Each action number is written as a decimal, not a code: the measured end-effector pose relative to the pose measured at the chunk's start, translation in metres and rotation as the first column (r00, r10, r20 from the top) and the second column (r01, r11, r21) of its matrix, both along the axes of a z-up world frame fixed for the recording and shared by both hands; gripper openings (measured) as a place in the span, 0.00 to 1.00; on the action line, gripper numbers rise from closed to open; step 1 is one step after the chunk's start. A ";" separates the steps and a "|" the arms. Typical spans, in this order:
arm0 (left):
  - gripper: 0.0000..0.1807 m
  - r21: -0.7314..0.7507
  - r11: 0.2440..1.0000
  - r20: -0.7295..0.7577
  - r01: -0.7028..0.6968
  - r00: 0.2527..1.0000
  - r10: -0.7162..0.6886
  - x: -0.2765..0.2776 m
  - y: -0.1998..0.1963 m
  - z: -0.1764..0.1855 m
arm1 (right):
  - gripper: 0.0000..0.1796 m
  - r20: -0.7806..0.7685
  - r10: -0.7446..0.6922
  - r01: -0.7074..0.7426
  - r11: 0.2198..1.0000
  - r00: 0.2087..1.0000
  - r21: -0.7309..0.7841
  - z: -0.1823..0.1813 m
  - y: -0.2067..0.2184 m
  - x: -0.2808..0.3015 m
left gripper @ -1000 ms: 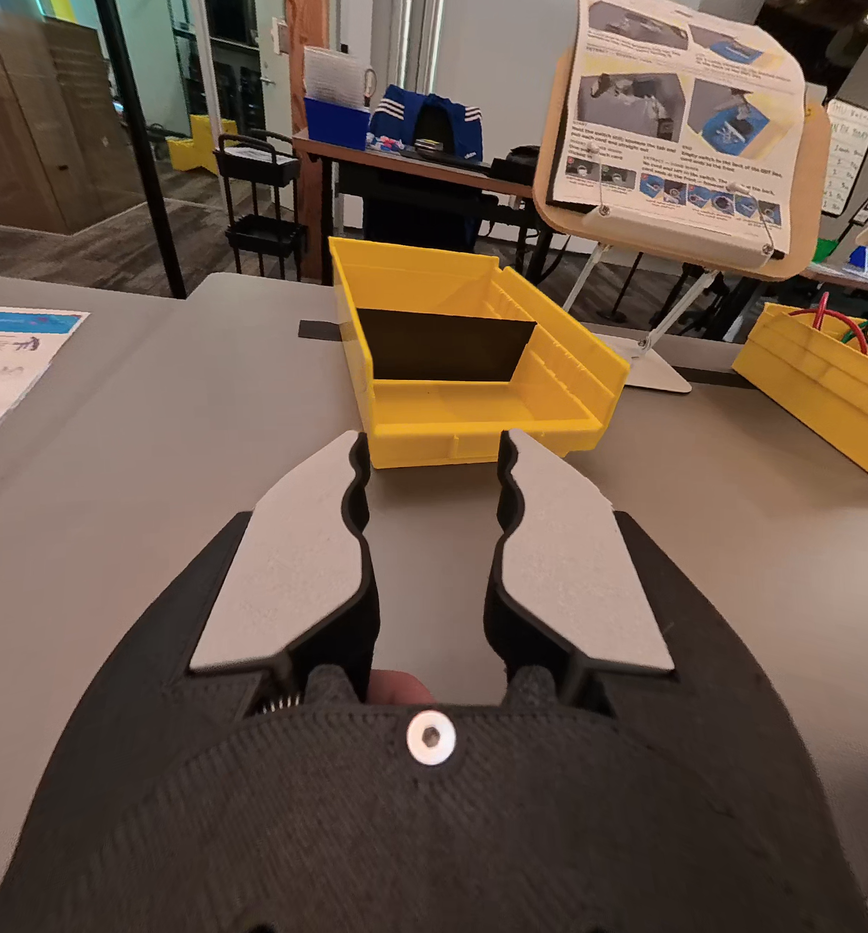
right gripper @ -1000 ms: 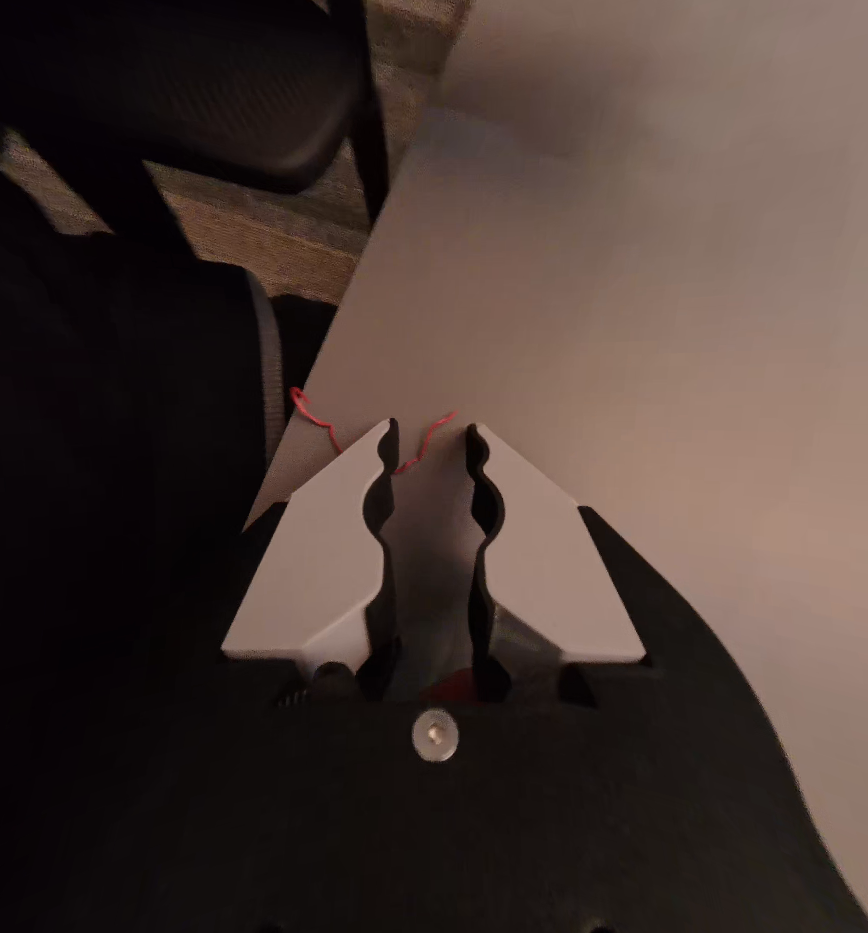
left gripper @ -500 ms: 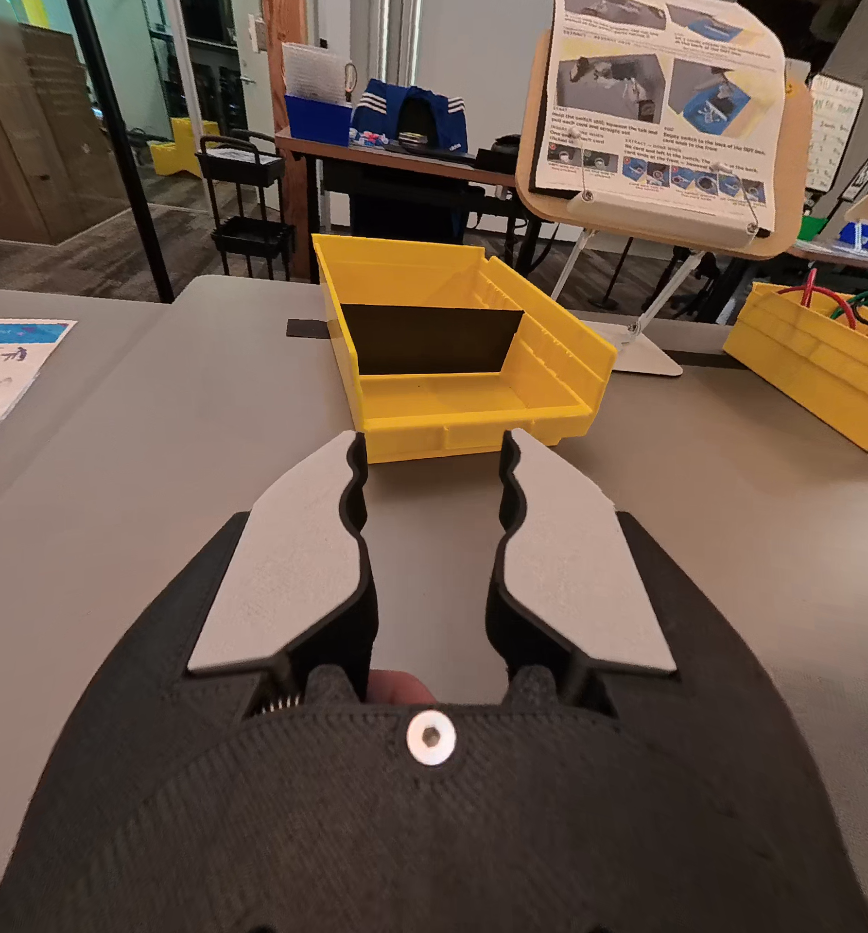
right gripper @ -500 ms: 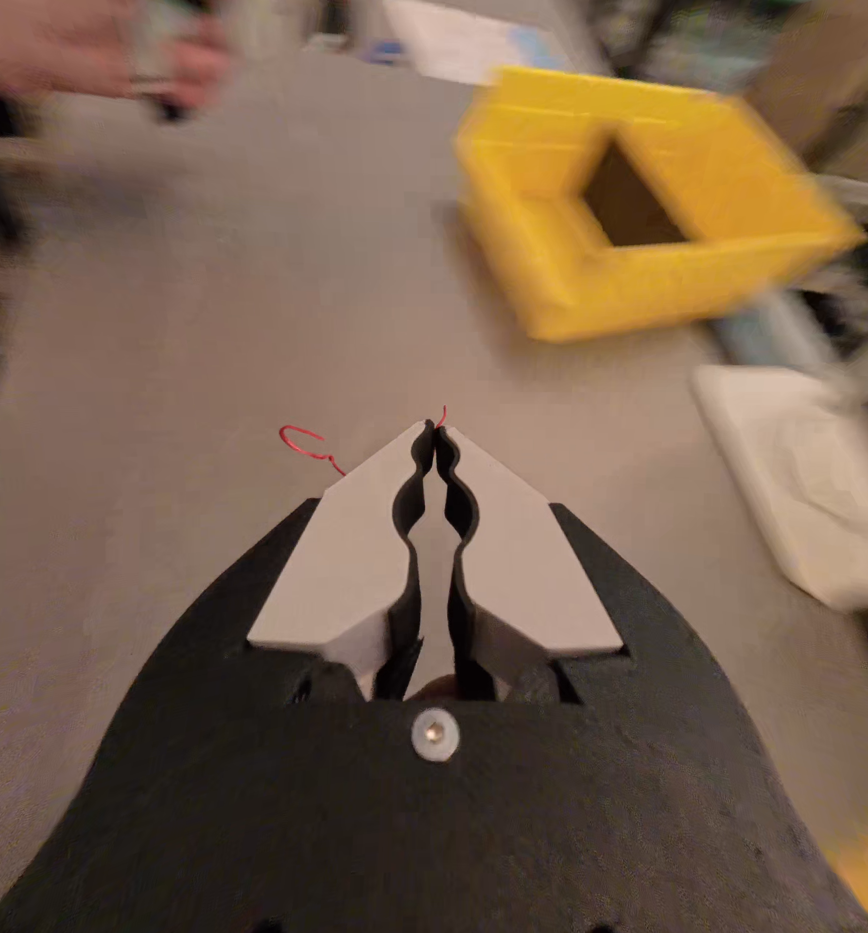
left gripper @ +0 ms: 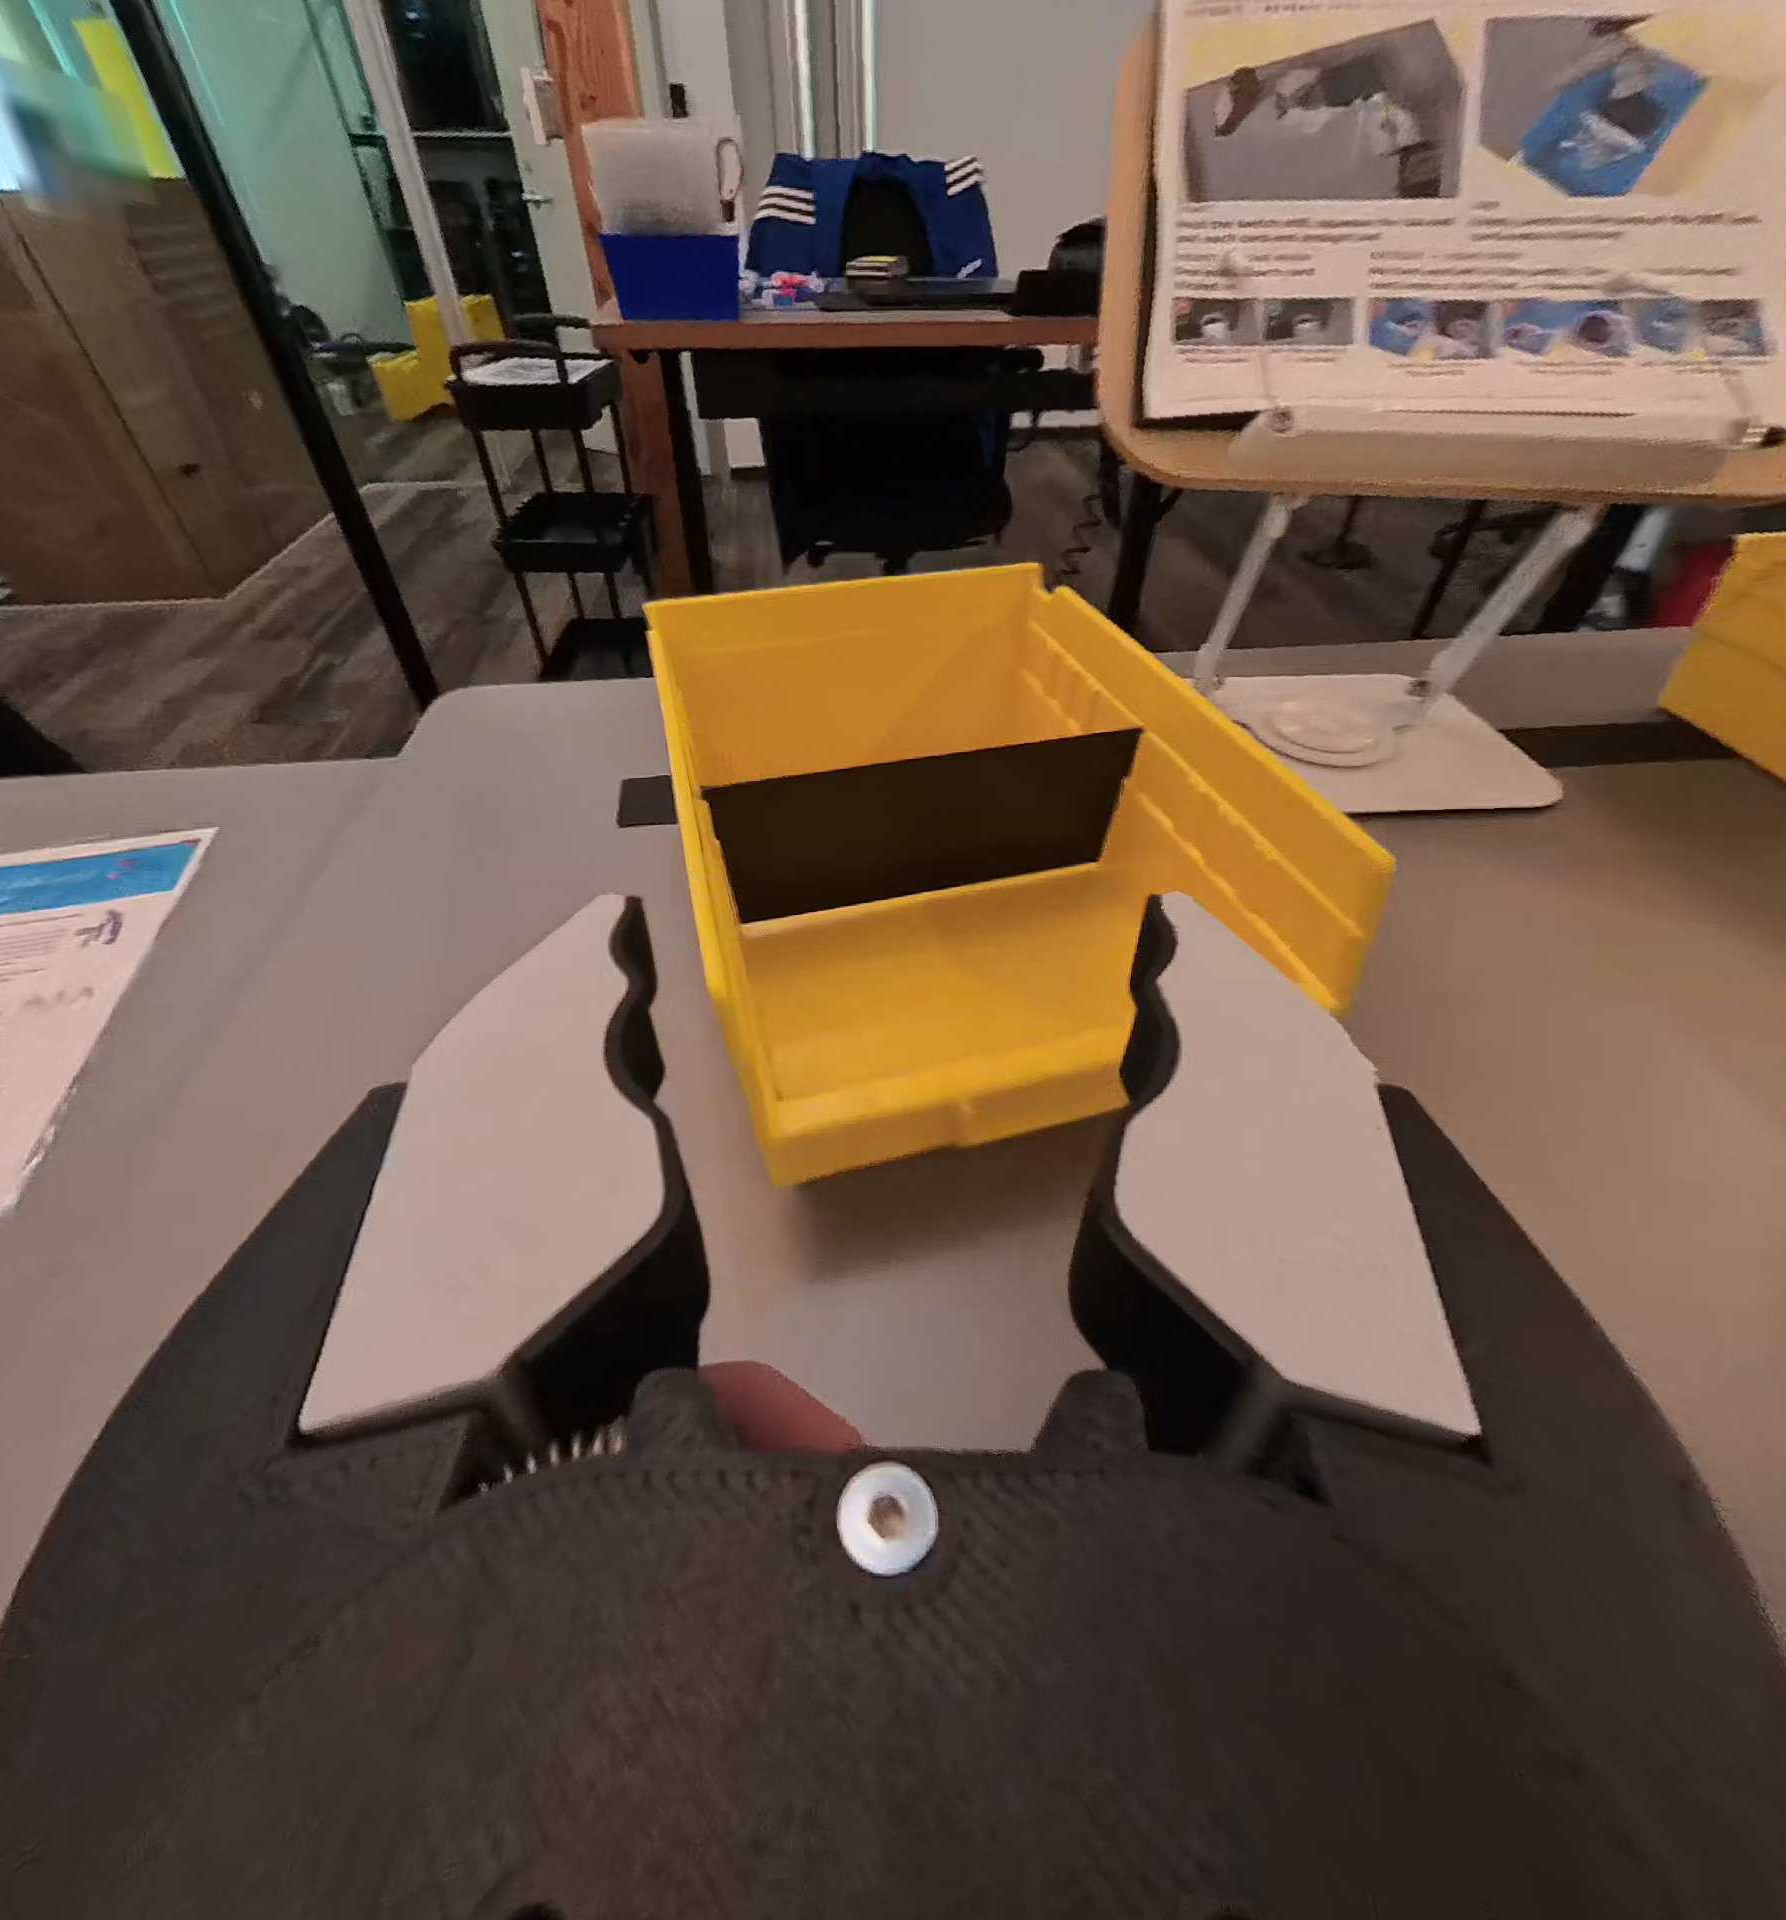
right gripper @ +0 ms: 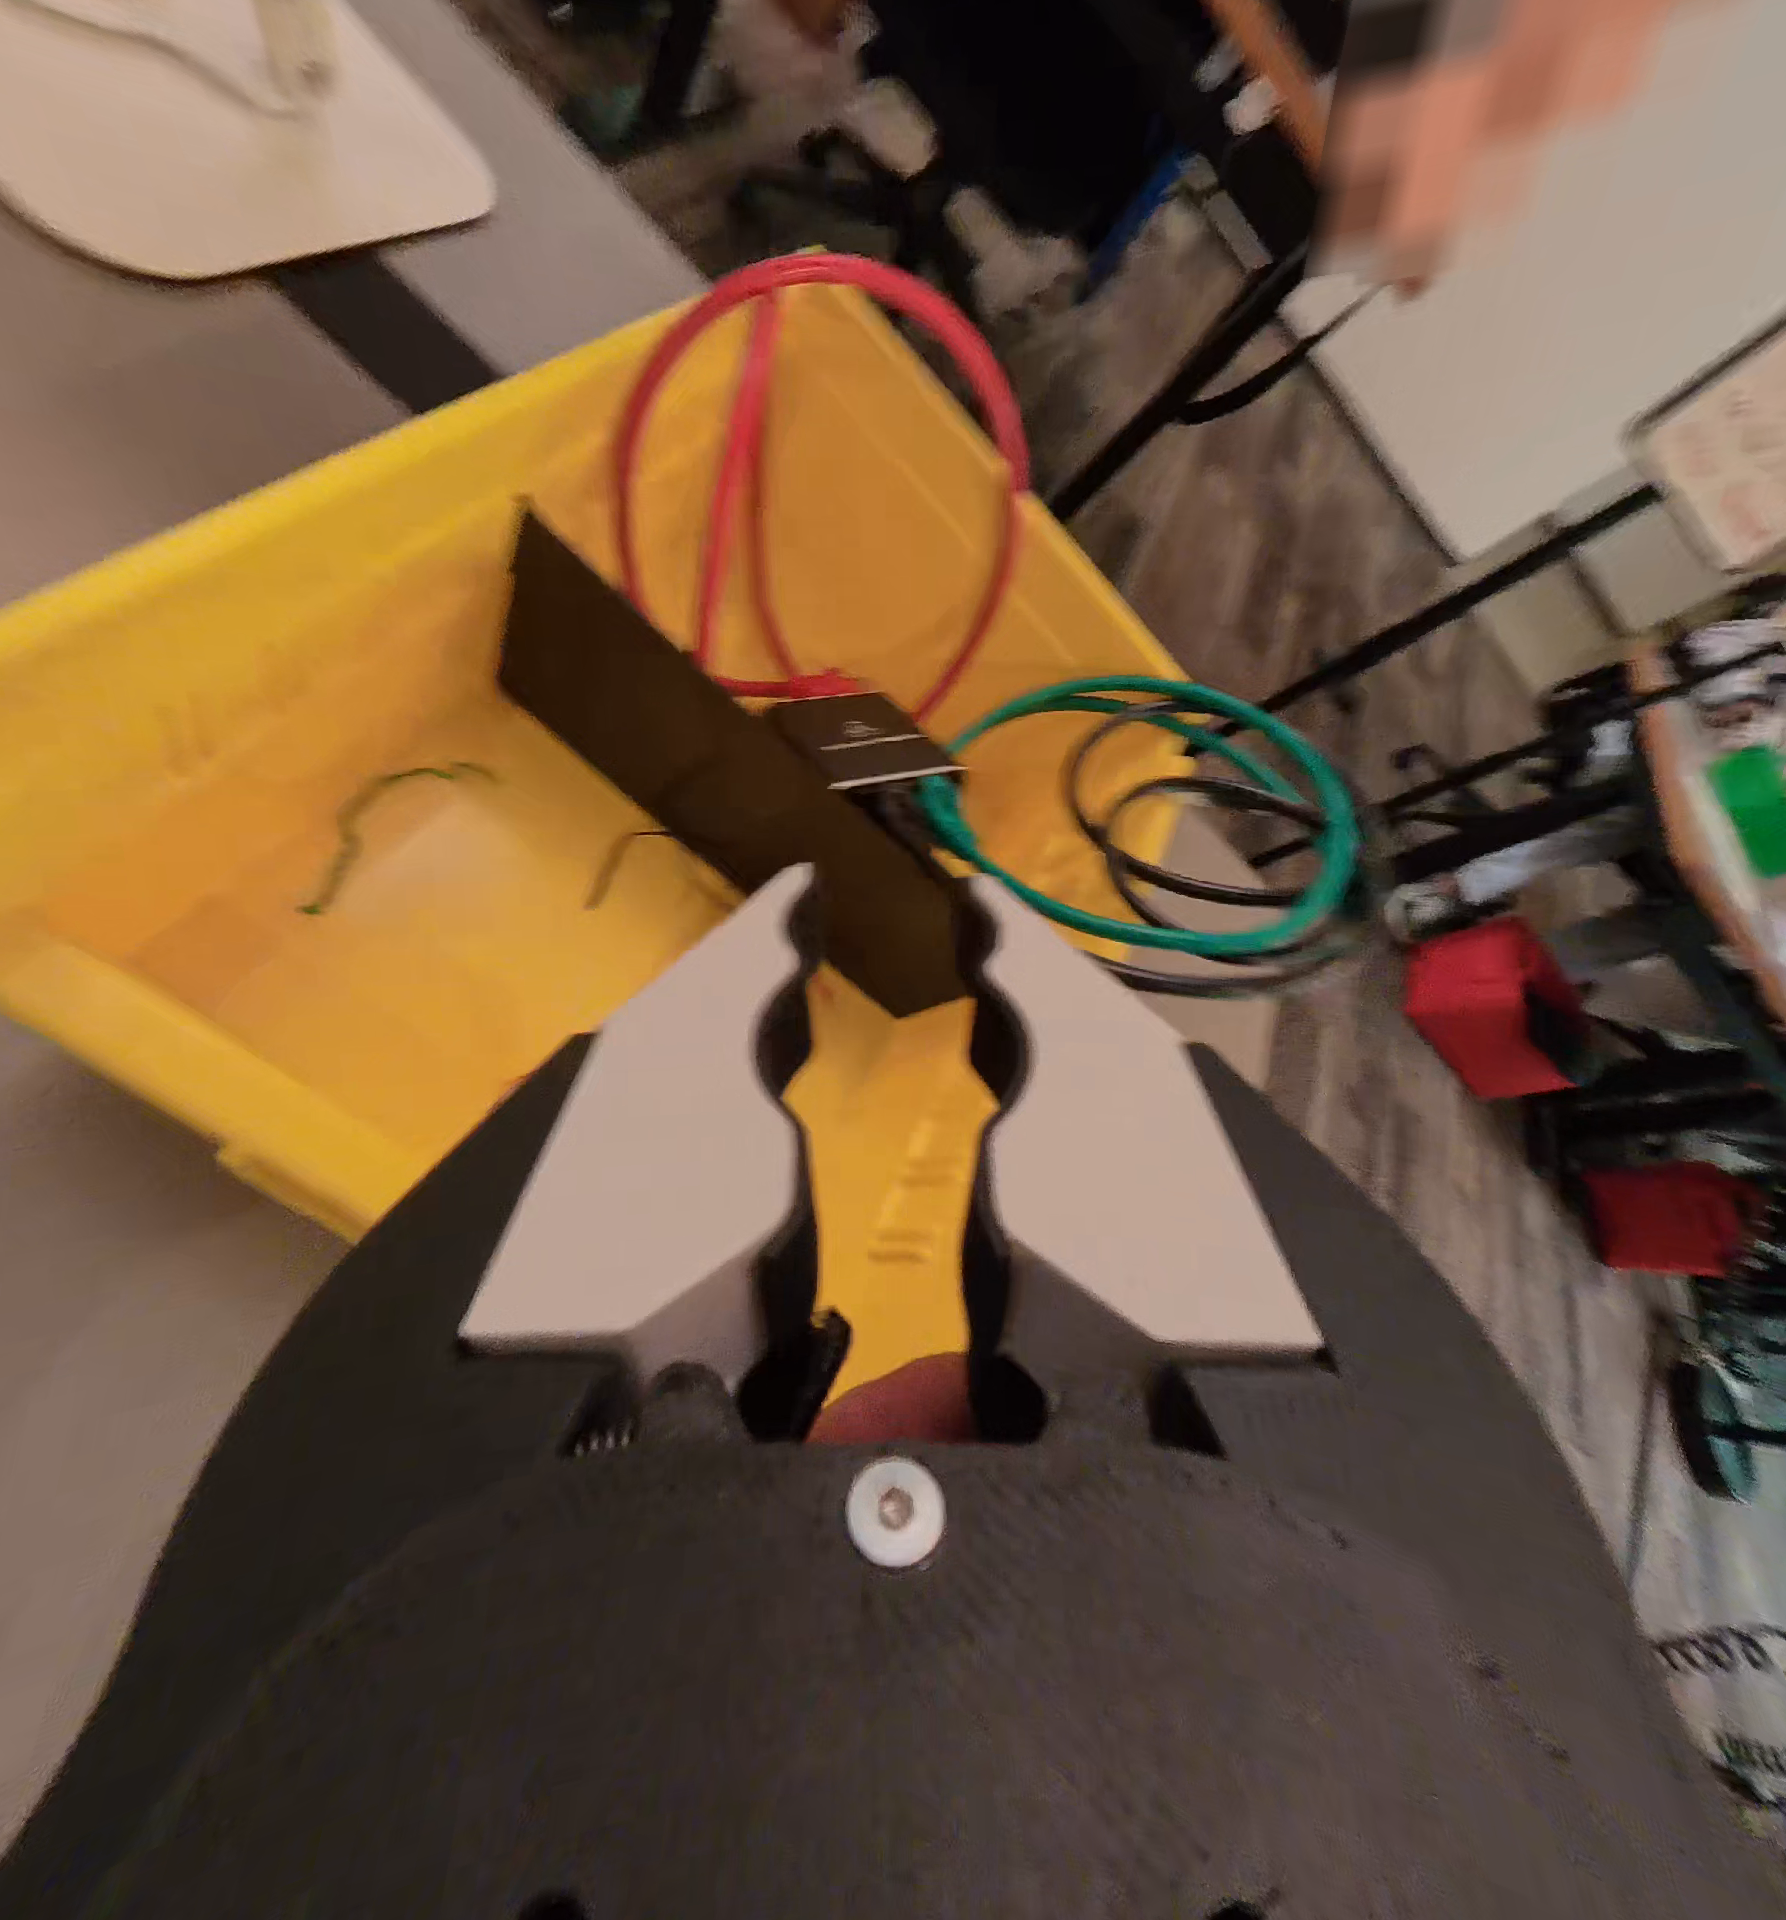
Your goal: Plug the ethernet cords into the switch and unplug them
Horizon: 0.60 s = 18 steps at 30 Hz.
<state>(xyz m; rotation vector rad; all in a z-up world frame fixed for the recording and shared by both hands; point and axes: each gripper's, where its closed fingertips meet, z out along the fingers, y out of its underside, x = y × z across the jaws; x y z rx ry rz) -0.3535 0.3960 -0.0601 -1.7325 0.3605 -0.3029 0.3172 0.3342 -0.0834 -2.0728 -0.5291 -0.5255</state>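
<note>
In the right wrist view, a small black switch (right gripper: 868, 743) lies in the back compartment of a yellow bin (right gripper: 245, 1081), behind a black divider (right gripper: 660, 717). Red cord (right gripper: 816, 468), green cord (right gripper: 1180, 810) and black cord (right gripper: 1159, 821) loop up from the switch; their ends meet it, but I cannot tell whether they are plugged in. My right gripper (right gripper: 889, 899) is open and empty, hovering over the bin's near right corner. In the left wrist view, my left gripper (left gripper: 894, 925) is wide open and empty, just in front of an empty yellow bin (left gripper: 920, 1039) with a black divider (left gripper: 920, 831).
A clipboard stand (left gripper: 1471, 208) with a printed sheet rests on a white base (left gripper: 1367, 748), also in the right wrist view (right gripper: 193, 135). A paper sheet (left gripper: 27, 987) lies at the left. Loose twist ties (right gripper: 369, 821) lie in the front compartment. A blurred hand (right gripper: 1491, 125) shows at the top right. The grippers' ends are close to 70 centimetres from one another.
My left gripper opened wider and moved closer to the empty bin. My right gripper swung from the bare table to the bin with the switch and went from shut to open.
</note>
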 end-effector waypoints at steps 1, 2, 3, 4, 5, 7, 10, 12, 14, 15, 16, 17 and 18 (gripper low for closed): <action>0.50 -0.008 1.000 -0.009 -0.019 1.000 0.019 -0.001 0.010 0.000 | 0.05 0.018 -0.020 0.019 0.999 1.000 0.042 0.008 -0.004 0.010; 0.51 -0.017 0.999 -0.012 -0.031 0.999 0.031 -0.002 0.019 -0.001 | 0.05 0.019 -0.022 0.021 0.998 1.000 0.058 0.012 -0.008 0.017; 0.53 -0.021 0.999 -0.013 -0.049 0.999 0.049 -0.003 0.028 -0.002 | 0.07 0.005 -0.016 0.015 0.998 1.000 0.058 0.010 -0.010 0.020; 0.55 -0.013 0.998 -0.022 -0.069 0.997 0.068 -0.005 0.036 -0.002 | 0.09 -0.011 -0.017 0.018 0.998 1.000 0.062 0.009 -0.012 0.025; 0.57 -0.001 0.995 -0.041 -0.097 0.994 0.097 -0.008 0.044 -0.002 | 0.13 -0.025 -0.033 0.034 0.997 0.999 0.069 0.007 -0.013 0.032; 0.60 0.040 0.989 -0.054 -0.145 0.988 0.147 -0.013 0.059 0.002 | 0.34 0.002 -0.128 0.127 0.988 0.992 0.083 0.004 -0.017 0.060; 0.64 0.003 0.981 -0.070 -0.192 0.979 0.191 -0.023 0.080 -0.005 | 0.47 -0.064 -0.186 0.190 0.980 0.980 0.058 -0.014 -0.017 0.082; 0.57 -0.028 0.976 -0.078 -0.214 0.974 0.211 -0.031 0.092 -0.016 | 0.46 -0.128 -0.204 0.206 0.978 0.971 0.007 -0.033 -0.015 0.088; 0.55 -0.126 0.970 -0.095 -0.207 0.976 0.195 -0.034 0.103 -0.044 | 0.43 -0.200 -0.206 0.197 0.978 0.958 -0.066 -0.055 -0.013 0.087; 0.55 -0.171 0.965 -0.087 -0.199 0.979 0.187 -0.034 0.107 -0.057 | 0.41 -0.228 -0.207 0.189 0.977 0.951 -0.100 -0.064 -0.012 0.085; 0.54 -0.204 0.961 -0.075 -0.186 0.982 0.174 -0.033 0.109 -0.067 | 0.36 -0.245 -0.207 0.181 0.976 0.947 -0.124 -0.071 -0.011 0.084; 0.51 -0.238 0.959 -0.061 -0.154 0.988 0.143 -0.029 0.110 -0.075 | 0.28 -0.266 -0.197 0.168 0.978 0.944 -0.126 -0.075 -0.008 0.082; 0.47 -0.259 0.959 -0.053 -0.116 0.993 0.106 -0.022 0.110 -0.082 | 0.25 -0.300 -0.183 0.153 0.981 0.936 -0.123 -0.077 -0.006 0.079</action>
